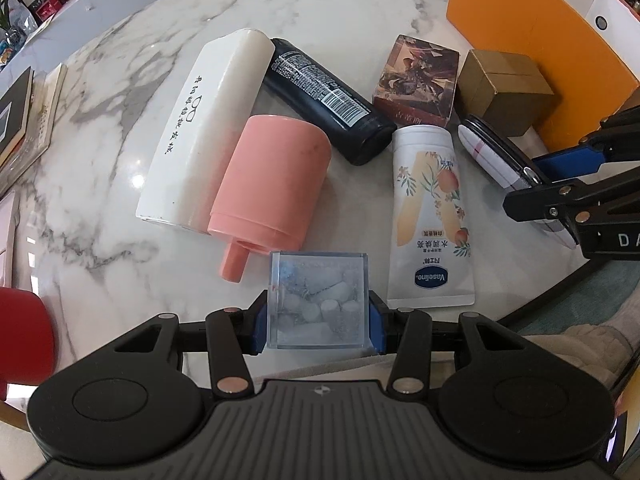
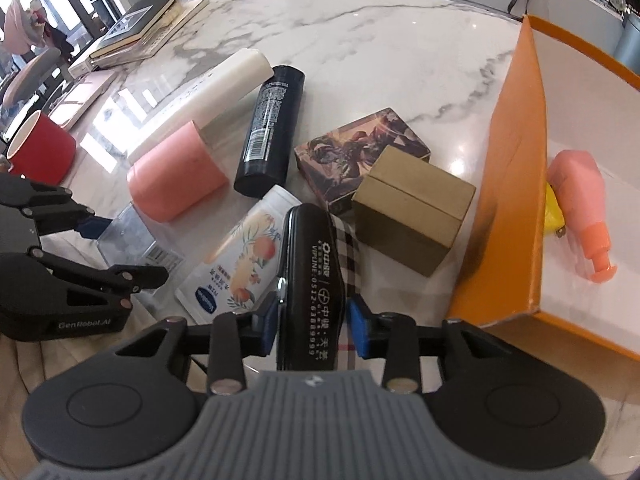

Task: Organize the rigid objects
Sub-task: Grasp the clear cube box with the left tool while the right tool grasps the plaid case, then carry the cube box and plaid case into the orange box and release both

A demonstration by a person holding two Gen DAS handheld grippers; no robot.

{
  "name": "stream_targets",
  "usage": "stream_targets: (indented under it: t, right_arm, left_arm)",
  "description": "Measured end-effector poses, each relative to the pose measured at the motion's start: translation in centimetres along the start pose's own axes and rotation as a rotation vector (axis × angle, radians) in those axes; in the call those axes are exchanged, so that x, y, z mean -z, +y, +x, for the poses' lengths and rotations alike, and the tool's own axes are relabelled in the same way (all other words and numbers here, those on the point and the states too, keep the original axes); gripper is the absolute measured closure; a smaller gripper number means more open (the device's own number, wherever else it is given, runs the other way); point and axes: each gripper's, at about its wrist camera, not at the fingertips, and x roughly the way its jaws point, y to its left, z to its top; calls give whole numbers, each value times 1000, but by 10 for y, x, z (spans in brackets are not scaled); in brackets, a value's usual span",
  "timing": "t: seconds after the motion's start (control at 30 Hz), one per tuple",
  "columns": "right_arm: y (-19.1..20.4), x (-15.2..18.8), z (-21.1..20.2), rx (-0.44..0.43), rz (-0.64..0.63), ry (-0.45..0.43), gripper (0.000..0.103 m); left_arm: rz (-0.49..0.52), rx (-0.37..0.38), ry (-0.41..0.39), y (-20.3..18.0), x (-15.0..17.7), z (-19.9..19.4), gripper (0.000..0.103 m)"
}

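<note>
My left gripper (image 1: pixel 319 330) is shut on a clear plastic cube (image 1: pixel 318 300) with small white pieces inside, its blue pads against both sides, low over the marble table (image 1: pixel 320 8). My right gripper (image 2: pixel 312 328) is shut on a black glasses case (image 2: pixel 310 264) with a plaid underside, just left of the orange box (image 2: pixel 508 184). Lying between them are a Vaseline tube (image 1: pixel 432 216), a pink bottle (image 1: pixel 272 184), a black bottle (image 1: pixel 324 96), a long white case (image 1: pixel 204 120), a picture-printed box (image 1: pixel 416 80) and a brown cardboard box (image 1: pixel 504 88).
The orange box holds a pink pump bottle (image 2: pixel 580 208) and something yellow (image 2: pixel 554 216). A red cup (image 2: pixel 40 148) stands at the table's left edge, and books (image 2: pixel 140 28) are stacked far left. Bare marble lies beyond the objects.
</note>
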Motion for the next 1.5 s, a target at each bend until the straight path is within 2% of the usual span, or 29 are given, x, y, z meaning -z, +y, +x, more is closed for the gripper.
stream_targets:
  t: [0.07, 0.13, 0.17, 0.23, 0.37, 0.53, 0.77, 0.87, 0.97, 1.13, 1.3, 1.5]
  right_arm:
    - [-3, -1, -5, -29, 23, 0, 75]
    - [-5, -3, -8, -89, 71, 6, 85]
    - [-6, -3, -9, -111, 84, 11, 85]
    - [-4, -2, -7, -130, 92, 28, 86]
    - [-2, -5, -5, -89, 75, 15, 84]
    - [0, -8, 1, -89, 61, 11, 79]
    - [-1, -5, 7, -102, 64, 4, 82]
    - [-1, -4, 3, -102, 55, -2, 84]
    - [0, -2, -3, -97, 41, -18, 85]
    - [-2, -6, -24, -102, 35, -63, 85]
    - [-9, -11, -52, -112, 45, -124, 85]
    - [-28, -16, -88, -111, 74, -206, 85]
  left_arm:
    - [-4, 0, 0, 1, 1, 0, 50]
    - [-11, 5, -11, 2, 3, -2, 50]
    - [-13, 9, -22, 2, 4, -4, 50]
    - [-16, 17, -33, 3, 5, -6, 50]
    - [-15, -10, 14, 2, 2, -1, 50]
    - [-10, -12, 17, 2, 1, 0, 49]
    - [-7, -42, 23, -2, 1, -1, 50]
    - [2, -62, -18, -4, 3, -6, 50]
    - [-35, -22, -88, 1, 6, -16, 50]
    - [-105, 34, -128, 1, 6, -34, 50]
    - [-54, 72, -215, -21, -3, -59, 50]
    - [-31, 92, -305, -44, -30, -91, 50]
